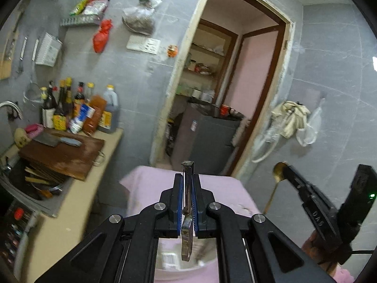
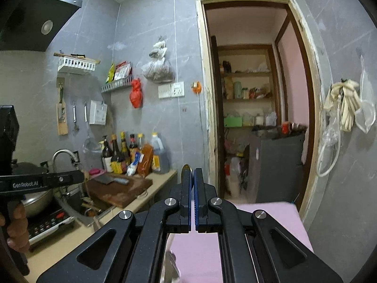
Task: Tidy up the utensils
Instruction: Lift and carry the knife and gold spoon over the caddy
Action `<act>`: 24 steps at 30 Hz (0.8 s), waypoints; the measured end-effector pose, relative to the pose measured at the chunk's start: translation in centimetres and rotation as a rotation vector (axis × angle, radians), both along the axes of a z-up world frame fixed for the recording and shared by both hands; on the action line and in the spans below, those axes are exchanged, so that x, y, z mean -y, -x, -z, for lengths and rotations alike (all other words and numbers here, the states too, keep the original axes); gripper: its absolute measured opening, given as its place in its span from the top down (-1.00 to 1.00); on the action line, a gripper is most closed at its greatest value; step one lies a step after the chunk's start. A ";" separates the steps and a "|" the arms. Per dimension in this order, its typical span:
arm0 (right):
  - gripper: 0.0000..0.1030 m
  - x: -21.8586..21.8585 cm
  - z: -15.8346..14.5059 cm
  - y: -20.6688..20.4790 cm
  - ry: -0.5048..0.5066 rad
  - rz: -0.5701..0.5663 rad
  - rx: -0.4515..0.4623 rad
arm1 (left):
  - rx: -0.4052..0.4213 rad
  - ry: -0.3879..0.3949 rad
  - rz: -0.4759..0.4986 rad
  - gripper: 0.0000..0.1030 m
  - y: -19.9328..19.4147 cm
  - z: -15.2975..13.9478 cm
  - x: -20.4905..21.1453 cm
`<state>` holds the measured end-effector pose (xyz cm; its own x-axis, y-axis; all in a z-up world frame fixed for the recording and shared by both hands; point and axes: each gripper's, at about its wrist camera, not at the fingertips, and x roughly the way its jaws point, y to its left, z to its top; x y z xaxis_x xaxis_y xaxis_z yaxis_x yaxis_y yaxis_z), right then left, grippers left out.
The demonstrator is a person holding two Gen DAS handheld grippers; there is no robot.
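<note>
In the left wrist view my left gripper (image 1: 187, 184) is shut on a metal peeler (image 1: 187, 181) that stands upright between the pads, its handle hanging below. My right gripper (image 1: 286, 168) shows at the right of that view, shut on a gold spoon (image 1: 278, 172) whose handle hangs down. In the right wrist view my right gripper (image 2: 193, 174) is shut, with the spoon's bowl (image 2: 186, 168) peeking above the fingertips. Both are held up above a pink-covered table (image 2: 271, 214). The left gripper's body (image 2: 40, 181) shows at the left edge.
A counter (image 1: 77, 202) at left carries a wooden cutting board (image 1: 63, 155) with a cleaver (image 1: 56, 140), sauce bottles (image 1: 77, 108) and a sink with dishes (image 1: 35, 179). A doorway (image 1: 226, 89) with a grey cabinet is ahead. A metal bowl (image 1: 169, 257) sits below the left gripper.
</note>
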<state>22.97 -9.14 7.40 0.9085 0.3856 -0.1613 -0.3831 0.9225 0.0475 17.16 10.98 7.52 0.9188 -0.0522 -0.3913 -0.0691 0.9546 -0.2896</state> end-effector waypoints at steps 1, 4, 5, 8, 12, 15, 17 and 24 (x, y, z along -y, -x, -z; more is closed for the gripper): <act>0.96 -0.6 0.1 0.0 0.002 0.004 0.011 | 0.000 -0.019 -0.013 0.87 0.0 0.2 -0.4; 0.96 -2.5 1.0 -0.1 0.019 0.024 0.031 | -0.011 -0.039 -0.033 0.87 -0.2 1.1 -1.5; 0.96 -3.1 1.5 0.0 0.032 0.032 0.036 | -0.020 -0.039 -0.037 0.87 -0.3 1.5 -1.7; 0.96 -4.4 2.9 -0.2 0.066 0.048 0.024 | -0.037 -0.041 -0.048 0.87 -0.6 2.9 -2.1; 0.96 -5.5 5.1 -0.7 0.114 0.059 -0.008 | -0.048 -0.075 -0.065 0.87 -1.0 4.8 -1.8; 0.96 -5.9 6.6 -1.0 0.134 0.053 -0.043 | -0.065 -0.090 -0.049 0.87 -1.5 6.1 -1.4; 0.96 -5.9 7.1 -1.1 0.139 0.050 -0.058 | -0.081 -0.085 -0.032 0.86 -1.7 6.9 -1.3; 0.95 -5.7 8.2 -0.9 0.140 0.018 -0.107 | -0.135 -0.061 0.002 0.86 -2.0 8.6 -1.2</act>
